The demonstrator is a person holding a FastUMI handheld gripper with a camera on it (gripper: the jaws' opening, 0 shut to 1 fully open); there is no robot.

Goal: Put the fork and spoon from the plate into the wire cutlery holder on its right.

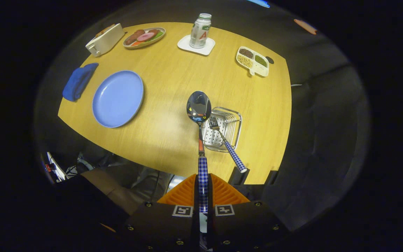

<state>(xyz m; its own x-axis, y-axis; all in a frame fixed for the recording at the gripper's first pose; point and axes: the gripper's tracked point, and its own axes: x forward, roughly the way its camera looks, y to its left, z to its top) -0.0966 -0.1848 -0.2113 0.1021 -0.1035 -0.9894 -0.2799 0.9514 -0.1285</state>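
Gripper [203, 196]: bottom centre, fingers clamped on spoon handle.
Spoon [199, 108]: bowl at frame centre, raised beside holder.
Fork [226, 143]: leaning in wire cutlery holder [234, 122], right of centre.
Plate [118, 98]: left of centre, bare.

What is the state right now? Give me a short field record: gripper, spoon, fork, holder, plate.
gripper: the gripper is shut on the checked handle of the shiny metal spoon
spoon: held, bowl lifted beside the holder's left edge
fork: checked-handled metal fork already in the holder, handle leaning out
holder: silver wire cutlery holder on the wooden table
plate: round blue plate, bare, left of holder
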